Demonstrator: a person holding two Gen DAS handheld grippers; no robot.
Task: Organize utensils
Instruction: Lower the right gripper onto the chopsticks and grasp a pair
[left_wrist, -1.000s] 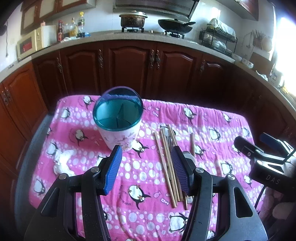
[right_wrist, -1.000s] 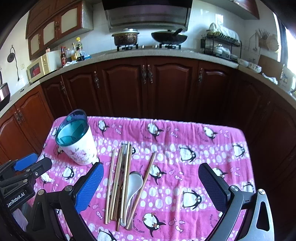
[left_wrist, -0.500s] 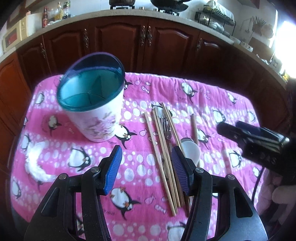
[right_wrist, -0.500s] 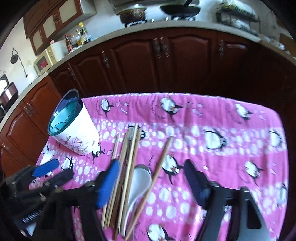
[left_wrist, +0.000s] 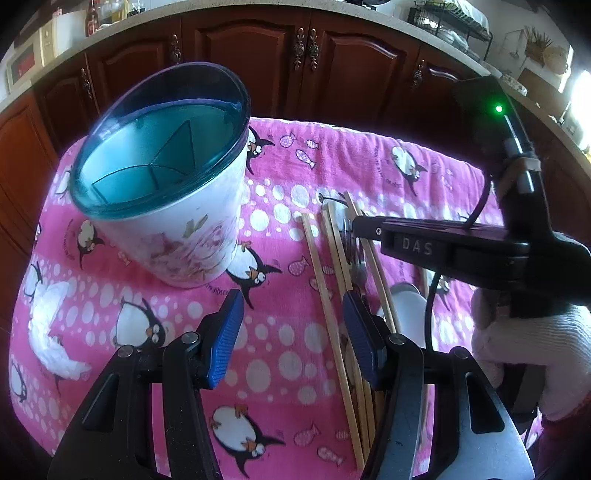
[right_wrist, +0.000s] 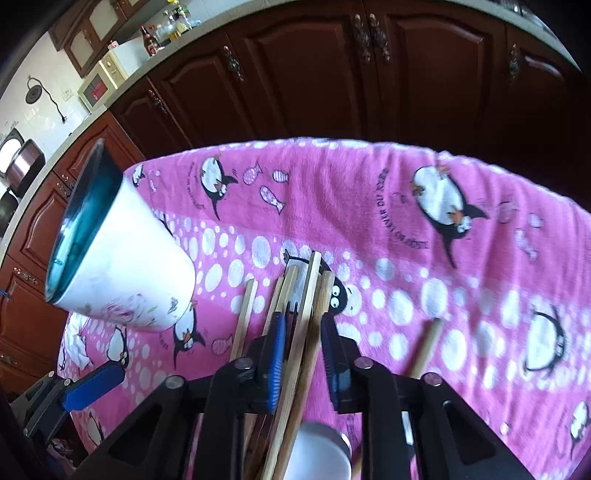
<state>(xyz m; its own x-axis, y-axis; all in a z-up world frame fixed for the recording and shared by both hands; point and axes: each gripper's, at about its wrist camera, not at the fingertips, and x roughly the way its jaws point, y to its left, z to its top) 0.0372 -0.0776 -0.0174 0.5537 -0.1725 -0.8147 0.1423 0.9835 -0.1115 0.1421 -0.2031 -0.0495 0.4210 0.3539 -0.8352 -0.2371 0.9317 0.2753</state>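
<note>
**Utensil sort: right jaws closing over the chopstick bundle**

Left wrist view. Dark wooden kitchen cabinets (left_wrist: 332, 55) run behind a table draped in a pink penguin-print cloth (left_wrist: 288, 177). The utensil holder (left_wrist: 166, 177) — white, floral-printed, teal rim, interior split into compartments — stands upright on the cloth at the left, nothing in the compartments visible here. The left gripper (left_wrist: 291, 328) hangs with its blue pads spread, bare cloth between them; its right pad sits over the near edge of the chopsticks (left_wrist: 332, 280). These lie in a loose bundle on the cloth, right of the holder and apart from it. A white spoon (left_wrist: 410, 314) shows just past the bundle. The other tool's black body crosses from the right with raised lettering "DAS" and a lit green lamp; a white-gloved hand (left_wrist: 532, 354) grips its handle.

Right wrist view. Same cloth and cabinets, motion-blurred; a microwave (right_wrist: 103, 83) sits on the counter at upper left. Curved print on the cloth beside a penguin, too smeared to read. The right gripper (right_wrist: 303, 354) has just been closing — jaws narrow, several chopsticks (right_wrist: 306, 295) between the pads, contact not certain. One separate chopstick (right_wrist: 424, 343) lies off to the right, unseen in the other view. The spoon (right_wrist: 317, 454) lies below the jaws.
</note>
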